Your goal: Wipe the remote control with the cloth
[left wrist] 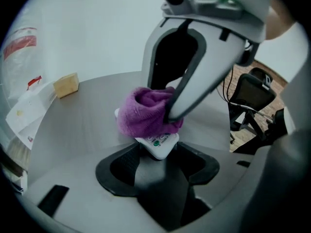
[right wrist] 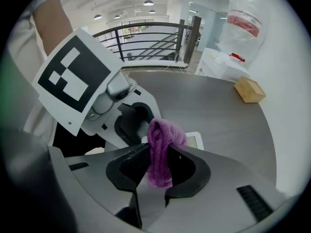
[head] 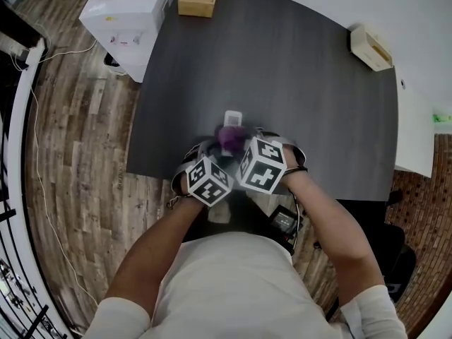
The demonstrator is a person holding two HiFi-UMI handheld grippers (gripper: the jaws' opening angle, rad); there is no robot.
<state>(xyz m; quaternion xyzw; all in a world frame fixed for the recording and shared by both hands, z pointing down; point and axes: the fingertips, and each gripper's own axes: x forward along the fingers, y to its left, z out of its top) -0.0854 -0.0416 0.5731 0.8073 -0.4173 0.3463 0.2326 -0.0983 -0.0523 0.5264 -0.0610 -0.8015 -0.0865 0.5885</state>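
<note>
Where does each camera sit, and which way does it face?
Head view: on the head, facing steeply down at the dark grey table; both forearms show.
Left gripper view: on the left claw, facing the white plastic remote control it clamps.
Right gripper view: on the right claw, facing the purple terry cloth it pinches.
All share that cloth.

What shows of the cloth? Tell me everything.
The cloth is purple, with a soft, looped terry look. It is bunched into a wad, not spread out. The right gripper is shut on it: one fold hangs down between the jaws and the rest bulges out beyond them. Its underside rests on the white remote, covering the middle. The left gripper holds the remote's near end, at the dark table.
</note>
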